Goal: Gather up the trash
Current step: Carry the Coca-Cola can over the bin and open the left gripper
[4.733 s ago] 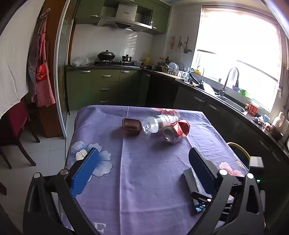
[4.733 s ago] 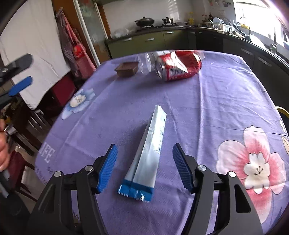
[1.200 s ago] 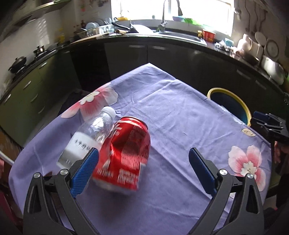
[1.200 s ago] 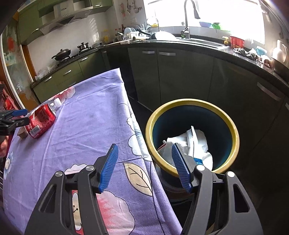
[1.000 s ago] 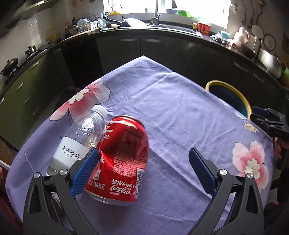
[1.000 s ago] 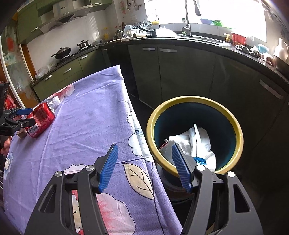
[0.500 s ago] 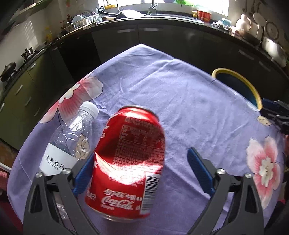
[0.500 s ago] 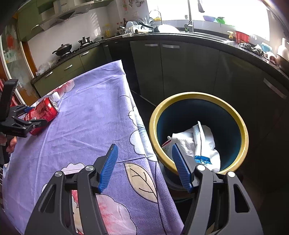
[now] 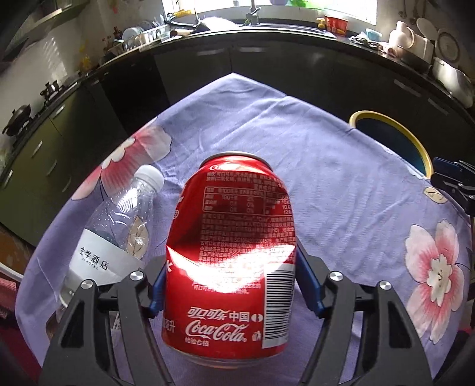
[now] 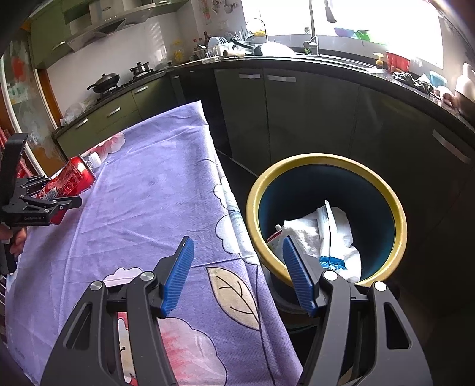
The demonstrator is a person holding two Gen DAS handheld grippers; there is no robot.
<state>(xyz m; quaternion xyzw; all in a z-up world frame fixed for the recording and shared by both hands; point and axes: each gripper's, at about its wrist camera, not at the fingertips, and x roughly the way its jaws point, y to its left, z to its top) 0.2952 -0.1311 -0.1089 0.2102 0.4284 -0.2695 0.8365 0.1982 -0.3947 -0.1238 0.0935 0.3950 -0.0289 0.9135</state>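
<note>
My left gripper [image 9: 234, 288] is shut on a dented red Coca-Cola can [image 9: 231, 255] on the purple flowered tablecloth [image 9: 341, 190]; the can [image 10: 69, 179] also shows in the right wrist view, held by the left gripper [image 10: 44, 205]. A clear plastic bottle [image 9: 118, 225] lies just left of the can. My right gripper [image 10: 237, 276] is open and empty at the table's edge, beside the yellow-rimmed blue trash bin [image 10: 383, 190]. The bin holds white paper and a blue-and-white wrapper [image 10: 326, 234]. The bin's rim [image 9: 386, 118] shows beyond the table's right edge.
Dark green kitchen cabinets [image 10: 297, 118] and a counter with a sink [image 9: 267, 26] run behind the table and bin. A stove with a wok [image 10: 104, 80] stands at the back left. The right gripper [image 9: 454, 181] shows at the table's right edge.
My left gripper has closed in on the can and shut on it. My right gripper, empty over the bin, has drawn back slightly toward the table edge.
</note>
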